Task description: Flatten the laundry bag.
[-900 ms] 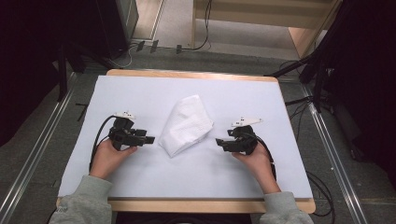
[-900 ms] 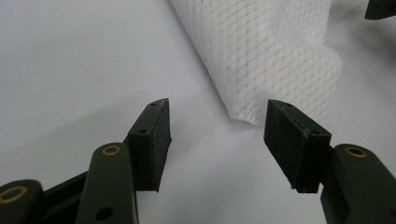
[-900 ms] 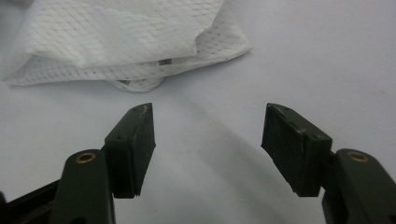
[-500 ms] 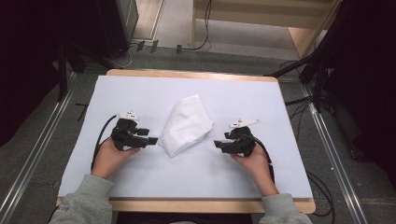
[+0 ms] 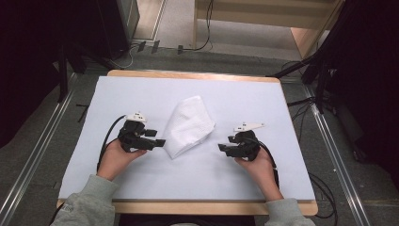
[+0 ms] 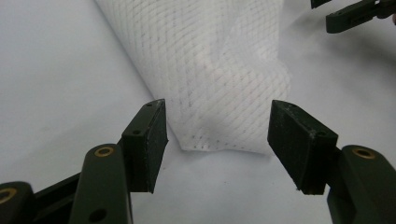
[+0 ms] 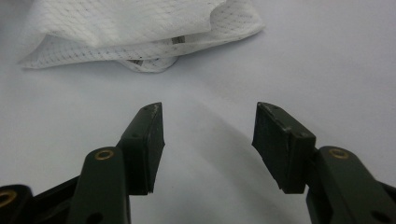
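**Folded cloth lies between two open grippers**

From the high view, a folded white cloth [image 5: 188, 125] lies on the pale table cover [image 5: 263, 103], between the two grippers. The left gripper [image 5: 160, 142] points toward the cloth's near corner, its tips just beside the cloth's edge. The right gripper [image 5: 221, 147] also points inward at the cloth but stands apart from it, with a strip of bare cover in between. A hand holds each gripper from the near side.

In the left gripper view, the left gripper [image 6: 217, 140] has its jaws spread wide. The cloth [image 6: 210, 70] lies straight ahead, its lowest corner reaching to the gap between the jaw tips; whether it touches them cannot be told. The other gripper's jaws show at the upper right.

In the right gripper view, the right gripper [image 7: 209, 135] is likewise spread open on nothing. The cloth [image 7: 140, 28] lies ahead and to the left of the jaws, well clear of them, its layered edges showing.
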Tool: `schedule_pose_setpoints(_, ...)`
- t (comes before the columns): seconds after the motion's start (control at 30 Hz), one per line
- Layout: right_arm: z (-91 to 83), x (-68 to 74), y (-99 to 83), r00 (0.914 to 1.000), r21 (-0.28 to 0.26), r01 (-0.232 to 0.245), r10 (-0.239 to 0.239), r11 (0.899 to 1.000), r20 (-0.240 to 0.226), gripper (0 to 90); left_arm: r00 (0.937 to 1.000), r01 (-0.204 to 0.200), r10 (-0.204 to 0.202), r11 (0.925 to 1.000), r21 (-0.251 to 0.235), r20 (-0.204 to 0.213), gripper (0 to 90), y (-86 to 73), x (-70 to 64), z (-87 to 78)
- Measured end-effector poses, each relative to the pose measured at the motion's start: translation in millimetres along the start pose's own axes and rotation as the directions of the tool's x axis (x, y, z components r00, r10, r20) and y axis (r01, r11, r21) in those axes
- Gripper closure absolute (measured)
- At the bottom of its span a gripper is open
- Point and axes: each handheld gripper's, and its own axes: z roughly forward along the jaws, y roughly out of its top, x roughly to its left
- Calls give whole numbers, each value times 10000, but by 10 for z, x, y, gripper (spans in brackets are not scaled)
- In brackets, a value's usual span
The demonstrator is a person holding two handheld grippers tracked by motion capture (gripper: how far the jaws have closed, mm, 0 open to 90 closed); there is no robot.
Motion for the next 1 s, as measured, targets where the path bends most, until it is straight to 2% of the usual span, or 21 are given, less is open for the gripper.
schedule_pose_setpoints(0.3,-12,-2,-10,9999,17,97,-97,10000,-45,468,9997,-220,220,9997,-46,61,392,56,-109,-18)
schedule_pose_setpoints(0.43,-22,-1,-20,9999,48,143,-143,9999,-11,471,9988,-151,156,9998,-126,455,396,88,-184,-32)
schedule_pose_setpoints(0.6,-47,-15,-36,10000,113,33,-33,9999,39,472,9973,-588,589,9983,-44,431,391,127,-285,-6)
schedule_pose_setpoints(0.83,-61,-12,-67,9999,107,139,-138,9998,-27,482,9959,-730,733,9973,-63,537,378,181,-324,69)
schedule_pose_setpoints(1.0,-100,-14,-99,9998,67,-134,134,9999,-139,489,9948,-736,724,9972,135,719,373,217,-320,143)
